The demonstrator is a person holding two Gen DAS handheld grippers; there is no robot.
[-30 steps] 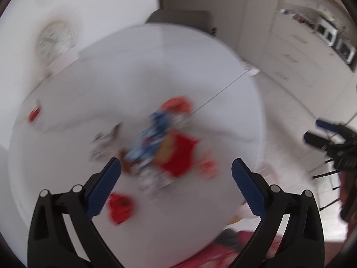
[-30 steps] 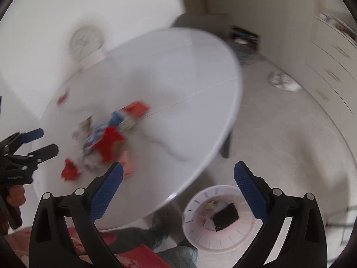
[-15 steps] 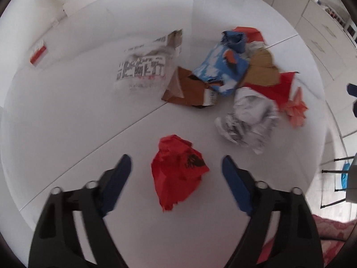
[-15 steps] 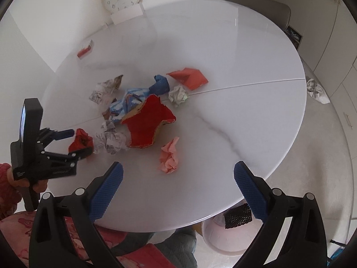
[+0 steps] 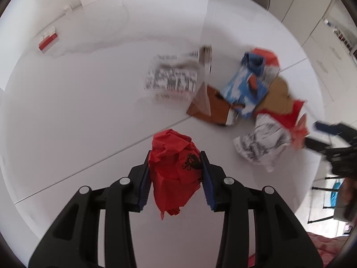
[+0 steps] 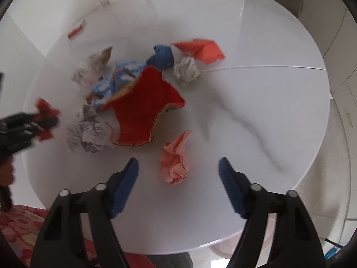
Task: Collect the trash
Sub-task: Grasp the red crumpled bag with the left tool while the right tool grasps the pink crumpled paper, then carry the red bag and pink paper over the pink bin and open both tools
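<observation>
Now the left gripper (image 5: 175, 174) has clamped the red paper wad (image 5: 175, 169); right gripper (image 6: 178, 185), spread open, nears the pink wad (image 6: 176, 160) by the table's (image 6: 267, 102) near edge, next to pinch.

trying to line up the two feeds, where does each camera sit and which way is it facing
Left wrist: sits on the left gripper, looking forward and down at the white table; its own jaws show, shut on the red paper wad.
Right wrist: sits on the right gripper, looking down over the table's near edge; its own open jaws show, flanking but not touching the pink paper wad.
Shared: the same trash pile, including the blue wrapper, and each view catches the other gripper at its edge.
</observation>
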